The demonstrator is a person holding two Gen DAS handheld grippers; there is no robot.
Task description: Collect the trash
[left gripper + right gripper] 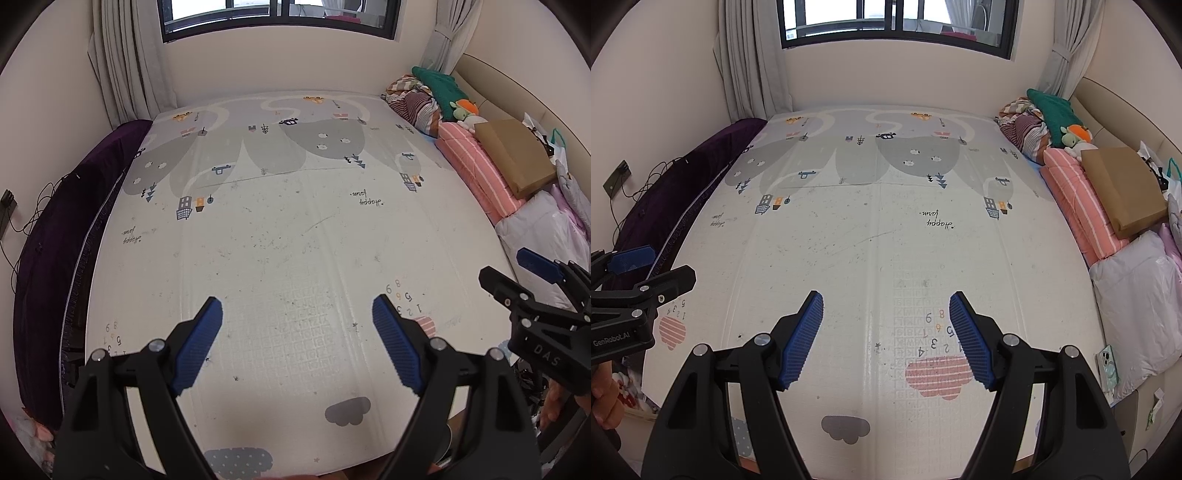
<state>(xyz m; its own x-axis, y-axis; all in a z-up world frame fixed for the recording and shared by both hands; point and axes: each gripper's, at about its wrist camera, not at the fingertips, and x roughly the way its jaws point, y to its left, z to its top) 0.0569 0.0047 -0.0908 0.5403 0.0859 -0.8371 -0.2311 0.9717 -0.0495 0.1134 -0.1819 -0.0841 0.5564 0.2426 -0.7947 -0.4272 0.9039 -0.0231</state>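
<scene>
Trash was seen only as dark specks scattered over the play mat at the frame's centre in the left wrist view; "happy town" was printed there. The left gripper was held with jaws spread, empty. "DAS" was read on the right gripper at lower right.

In the right wrist view, the right gripper was likewise spread wide over digits printed on the mat. "GenRobot.AI" was read at lower left.
</scene>
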